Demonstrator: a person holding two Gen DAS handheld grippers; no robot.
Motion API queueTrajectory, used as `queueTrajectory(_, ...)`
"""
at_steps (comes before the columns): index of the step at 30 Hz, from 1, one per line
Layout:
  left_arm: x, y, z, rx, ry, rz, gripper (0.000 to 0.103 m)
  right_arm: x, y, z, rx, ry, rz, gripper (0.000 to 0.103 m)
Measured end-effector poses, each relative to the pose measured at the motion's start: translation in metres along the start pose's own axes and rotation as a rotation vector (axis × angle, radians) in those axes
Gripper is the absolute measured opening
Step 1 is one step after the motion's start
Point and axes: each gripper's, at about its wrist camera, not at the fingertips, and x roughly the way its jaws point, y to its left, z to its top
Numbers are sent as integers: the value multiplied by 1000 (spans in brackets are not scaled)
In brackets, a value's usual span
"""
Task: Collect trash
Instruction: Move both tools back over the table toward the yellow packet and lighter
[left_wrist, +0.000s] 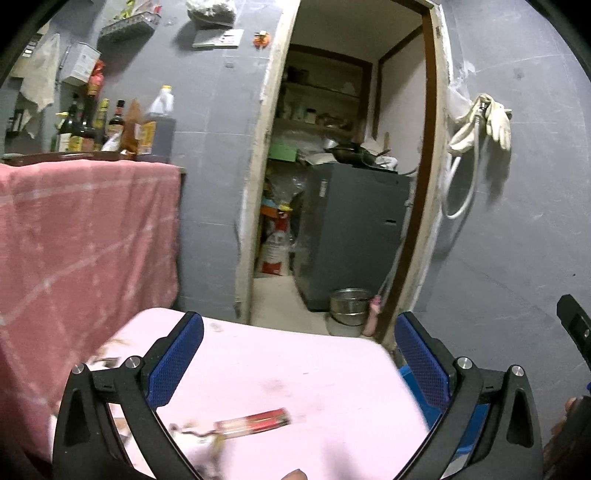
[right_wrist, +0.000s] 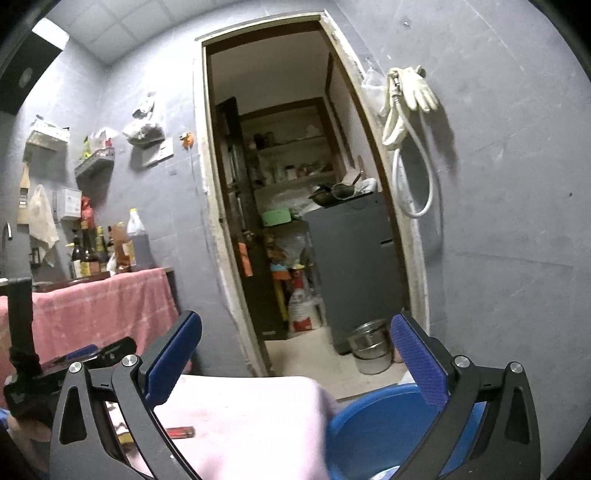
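My left gripper (left_wrist: 295, 354) and right gripper (right_wrist: 295, 354) both gape wide, holding nothing, above a pink-covered table (left_wrist: 295, 369). A red wrapper (left_wrist: 258, 424) lies low in the left view, its print too blurred to read. A blue bin (right_wrist: 373, 424) sits lower right; the doorway (right_wrist: 288, 184) fills the centre.

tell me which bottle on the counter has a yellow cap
The tall pale plastic bottle behind the others; the dark glass bottles beside it have dark tops.
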Motion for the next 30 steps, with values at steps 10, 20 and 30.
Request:
queueTrajectory(10,-15,58,-19,-8,45,86,101,8,38,-19,-7,49,60,103)
queueTrajectory(20,-18,90,-54,-22,136,118,101,18,61,-43,-38,112,96,103)
queueTrajectory(30,-8,92,-87,16,285,59,101,39,81,-71,-127,229,104,103)
